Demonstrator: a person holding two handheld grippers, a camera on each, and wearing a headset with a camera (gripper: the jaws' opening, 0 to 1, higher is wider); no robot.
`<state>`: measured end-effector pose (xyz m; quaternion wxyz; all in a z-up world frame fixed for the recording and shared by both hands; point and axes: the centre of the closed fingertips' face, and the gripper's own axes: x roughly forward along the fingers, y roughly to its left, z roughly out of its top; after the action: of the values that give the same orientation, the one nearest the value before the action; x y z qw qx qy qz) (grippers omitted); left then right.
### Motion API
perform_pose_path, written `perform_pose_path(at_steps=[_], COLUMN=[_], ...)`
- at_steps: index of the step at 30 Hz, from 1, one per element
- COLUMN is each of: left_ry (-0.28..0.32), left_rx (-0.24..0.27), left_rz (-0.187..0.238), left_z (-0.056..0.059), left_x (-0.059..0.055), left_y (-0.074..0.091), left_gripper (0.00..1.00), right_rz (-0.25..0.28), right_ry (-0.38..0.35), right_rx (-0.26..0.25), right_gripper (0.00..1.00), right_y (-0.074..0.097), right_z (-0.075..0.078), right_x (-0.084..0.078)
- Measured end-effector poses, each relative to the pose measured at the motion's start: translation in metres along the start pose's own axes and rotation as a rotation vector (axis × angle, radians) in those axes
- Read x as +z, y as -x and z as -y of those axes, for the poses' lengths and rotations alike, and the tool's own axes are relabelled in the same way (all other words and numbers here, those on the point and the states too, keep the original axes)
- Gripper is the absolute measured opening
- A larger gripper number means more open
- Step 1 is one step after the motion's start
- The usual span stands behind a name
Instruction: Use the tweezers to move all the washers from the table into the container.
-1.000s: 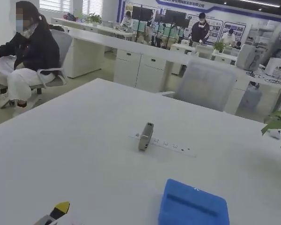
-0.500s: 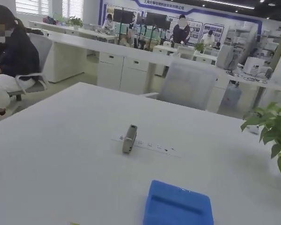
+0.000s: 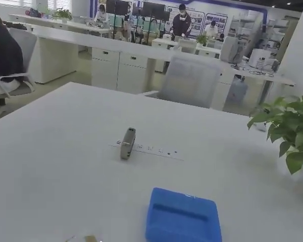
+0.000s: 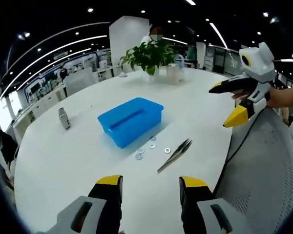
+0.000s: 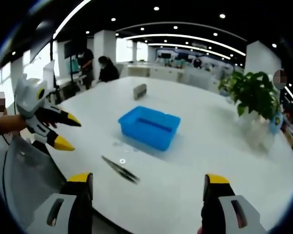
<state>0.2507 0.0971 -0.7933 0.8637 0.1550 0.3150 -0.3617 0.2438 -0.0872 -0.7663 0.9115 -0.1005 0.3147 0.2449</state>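
1. Two pairs of tongs hang over the near edge of the white desk [image 4: 200,109], well apart from each other. The left tongs [image 4: 151,181] and the right tongs [image 5: 147,178] both have their jaws spread wide with nothing between them.
2. The tweezers [image 4: 175,155] lie flat on the desk, near its front edge, and neither pair of tongs touches them.
3. Five or so washers [image 4: 152,145] lie scattered on the desk between the tweezers and the blue container [image 4: 131,119], close to its near wall.
4. The container sits upright with its open side up, and I cannot tell whether anything lies in it.
5. Beyond the container a small grey block [image 3: 127,143] stands at the end of a row of desk sockets [image 3: 156,149].
6. A potted plant [image 5: 251,92] stands toward the far side of the desk, well apart from the container.
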Motion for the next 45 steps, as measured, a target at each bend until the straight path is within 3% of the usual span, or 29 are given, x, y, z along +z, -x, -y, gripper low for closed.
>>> perform_pose_path(at_steps=[4,9,10,14,20,22,23,24,29,32,33,35,45], left_ry=[-0.021,-0.069,-0.065,-0.059,-0.135,-0.191,-0.224,-0.219,-0.298,-0.321,-0.328,-0.314,-0.336], left_rx=[-0.039,-0.157,-0.180,-0.204,-0.243,-0.251,-0.258,-0.264,-0.294,-0.287,-0.305,-0.302,-0.284], left_rz=[0.000,-0.017,-0.041,-0.046,-0.078,-0.100,-0.067,-0.100,-0.118,-0.126,-0.130,-0.126,-0.014], left_z=[0.001,0.011,0.012,0.011,0.017,0.018,0.020,0.022,0.031,0.035,0.038,0.040,0.052], left_x=[0.002,-0.008,-0.013,-0.013,-0.020,-0.023,-0.018,-0.023,-0.025,-0.025,-0.025,-0.022,0.019], left_y=[-0.016,-0.041,-0.047,-0.062,-0.079,-0.082,-0.084,-0.083,-0.082,-0.079,-0.076,-0.070,-0.027], left_gripper=[0.34,0.17,0.15,0.14,0.09,0.07,0.04,0.02,0.00,0.00,0.00,0.00,0.00], right_rz=[-0.014,-0.037,-0.038,-0.043,-0.059,-0.059,-0.057,-0.056,-0.095,-0.145,-0.175,-0.160,-0.180], right_ry=[-0.005,0.014,0.017,0.015,0.032,0.029,0.028,0.026,0.059,0.101,0.106,0.133,0.262], right_rx=[0.002,0.025,0.025,0.051,0.064,0.063,0.062,0.062,0.081,0.149,0.181,0.192,0.305], right_gripper=[0.92,0.91,0.91,0.91,0.91,0.91,0.90,0.90,0.88,0.82,0.78,0.72,0.57], right_y=[-0.002,-0.007,-0.007,-0.012,-0.015,-0.015,-0.015,-0.016,-0.021,-0.026,-0.029,-0.035,-0.056], right_z=[-0.001,-0.009,-0.010,-0.017,-0.020,-0.020,-0.019,-0.018,-0.021,-0.032,-0.038,-0.043,-0.078], right_x=[-0.003,-0.006,-0.006,-0.004,-0.006,-0.005,-0.005,-0.004,-0.010,-0.015,-0.018,-0.015,-0.011])
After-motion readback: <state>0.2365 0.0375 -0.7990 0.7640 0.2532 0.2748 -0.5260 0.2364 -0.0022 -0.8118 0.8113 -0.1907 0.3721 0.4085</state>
